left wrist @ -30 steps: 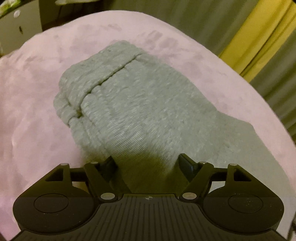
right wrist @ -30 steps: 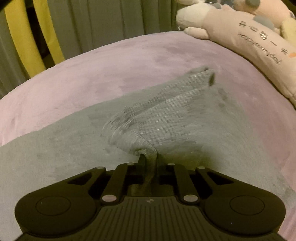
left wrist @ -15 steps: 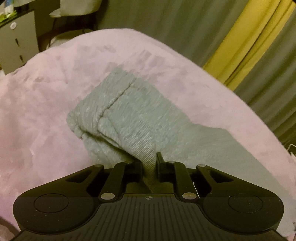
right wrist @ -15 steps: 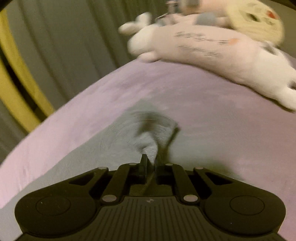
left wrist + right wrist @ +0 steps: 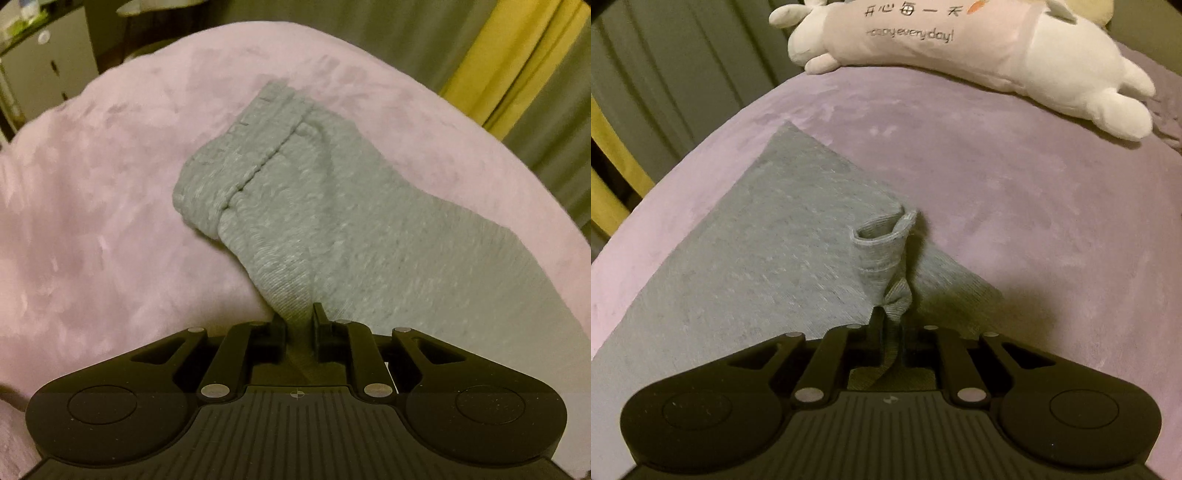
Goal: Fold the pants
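Left wrist view: left claw (image 5: 298, 320) pinched nearly closed on a bunched edge of the grey pants (image 5: 332, 221). Cloth rises out of the jaws and runs ahead and up-left to the waistband (image 5: 236, 155), which lies ahead of the claw, slightly left. The rest of the pants spreads to the claw's right, flat on the pink blanket (image 5: 92, 221). Beyond the blanket: grey and yellow curtains (image 5: 498, 62) ahead-right, a cabinet (image 5: 48, 70) far ahead-left.

Right wrist view: right claw (image 5: 891, 320) pinched closed on a leg hem (image 5: 886, 254), which stands up just ahead of the fingertips as a curled tube. The flat part of the pants lies ahead-left of this claw and below it. Plush toy (image 5: 960, 48) well ahead, clear of the pants.

Judgement: long axis runs waistband to hem, one end per claw, so the fold likely turns on bringing hem toward waistband. Which end will travel, cannot tell.
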Tool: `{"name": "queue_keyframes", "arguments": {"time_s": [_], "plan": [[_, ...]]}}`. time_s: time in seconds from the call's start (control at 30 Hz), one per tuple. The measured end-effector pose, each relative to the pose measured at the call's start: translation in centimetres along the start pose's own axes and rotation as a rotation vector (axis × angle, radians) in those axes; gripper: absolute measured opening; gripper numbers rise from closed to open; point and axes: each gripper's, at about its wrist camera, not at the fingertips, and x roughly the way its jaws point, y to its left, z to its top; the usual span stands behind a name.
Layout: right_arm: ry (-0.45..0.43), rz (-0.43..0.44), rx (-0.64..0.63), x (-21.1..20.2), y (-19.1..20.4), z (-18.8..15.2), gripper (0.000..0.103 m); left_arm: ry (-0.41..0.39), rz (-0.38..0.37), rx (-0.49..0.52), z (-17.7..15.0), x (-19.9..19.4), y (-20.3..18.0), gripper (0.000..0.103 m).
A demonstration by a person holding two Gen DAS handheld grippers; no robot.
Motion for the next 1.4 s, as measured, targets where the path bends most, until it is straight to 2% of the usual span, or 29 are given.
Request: {"name": "queue_keyframes", "arguments": {"time_s": [0.03,0.07,0.13,0.17,0.2,0.23,0.27,0.33,0.37,0.43,0.5,0.53,0.57,0.7,0.77,0.9,1.0,1.07,1.13,1.17,1.2,1.27,1.3,1.33,1.37,1.4], "plan": [[0.009,0.005,0.011,0.2,-0.1,0.3,0.014,0.001,0.011,0.009,0.1,0.1,-0.1,0.019],[0.011,0.012,0.021,0.1,-0.2,0.4,0.019,0.0,0.025,0.017,0.1,0.1,-0.4,0.025],[0.014,0.024,0.047,0.1,-0.5,0.4,0.02,-0.002,0.061,0.034,-0.1,0.1,-0.6,0.032],[0.014,0.033,0.058,0.1,-0.6,0.3,0.02,-0.006,0.069,0.04,-0.2,0.0,-0.6,0.03],[0.01,0.041,0.068,-0.1,-0.7,0.3,0.018,-0.01,0.065,0.043,-0.4,-0.3,-0.5,0.02],[0.012,0.051,0.078,-0.3,-1.0,0.2,0.014,-0.012,0.05,0.043,-0.3,-0.4,-0.4,0.018],[0.015,0.057,0.084,-0.5,-1.2,0.2,0.007,-0.021,0.043,0.04,-0.3,-0.7,-0.3,0.016],[-0.012,0.062,0.085,-1.4,-1.8,0.2,0.007,-0.044,0.043,0.043,-0.5,-1.1,-0.3,0.015],[-0.031,0.032,0.078,-1.8,-2.0,0.2,0.002,-0.046,0.046,0.039,-0.6,-1.2,-0.3,0.015],[-0.034,-0.013,0.063,-1.4,-2.7,0.2,0.003,-0.042,0.05,0.033,-0.8,-0.9,-0.1,0.016],[0.0,-0.014,0.045,-0.9,-3.0,0.1,0.004,-0.034,0.101,0.018,-1.0,-0.8,0.2,0.039],[-0.02,-0.02,0.013,-1.2,-2.8,0.0,0.004,-0.054,0.127,0.014,-1.1,-1.2,0.4,0.045],[-0.035,-0.031,-0.006,-1.6,-2.6,0.0,0.005,-0.084,0.161,0.009,-1.2,-1.7,0.8,0.057],[-0.061,-0.073,-0.003,-2.4,-2.4,0.2,0.014,-0.218,0.307,0.045,-0.6,-3.9,1.0,0.057],[-0.079,-0.075,-0.002,-3.0,-1.8,0.2,0.015,-0.25,0.292,0.053,0.3,-4.3,0.4,0.058],[-0.128,-0.004,-0.004,-5.0,0.0,-0.4,0.016,-0.242,0.162,0.06,1.6,-2.8,-2.2,0.063],[-0.138,0.098,-0.054,-5.7,2.1,-1.4,0.02,-0.19,0.139,0.133,1.6,0.5,-4.8,0.063],[-0.113,0.146,-0.103,-5.2,3.3,-2.2,0.025,-0.166,0.195,0.154,1.7,3.1,-5.5,0.063],[-0.045,0.176,-0.106,-3.7,3.3,-2.5,0.034,-0.15,0.275,0.157,2.3,5.4,-5.2,0.063],[-0.01,0.141,-0.102,-2.7,3.0,-2.7,0.035,-0.134,0.27,0.135,2.7,6.0,-4.7,0.061],[0.015,0.057,-0.105,-1.8,2.5,-2.9,0.035,-0.123,0.245,0.094,3.2,5.8,-4.1,0.058],[-0.038,-0.037,-0.114,-2.1,1.6,-3.0,0.034,-0.151,0.213,0.038,3.7,4.1,-3.1,0.052],[-0.067,-0.081,-0.126,-2.5,1.3,-2.9,0.035,-0.186,0.214,0.026,3.8,3.1,-2.7,0.052],[-0.091,-0.145,-0.148,-2.8,1.1,-2.9,0.036,-0.231,0.24,0.031,3.9,1.9,-2.3,0.054],[-0.099,-0.177,-0.16,-2.9,0.7,-2.8,0.037,-0.274,0.285,0.045,3.8,0.8,-1.9,0.068],[-0.093,-0.168,-0.156,-3.1,0.4,-2.8,0.039,-0.307,0.313,0.058,3.6,0.0,-1.4,0.079]]}}
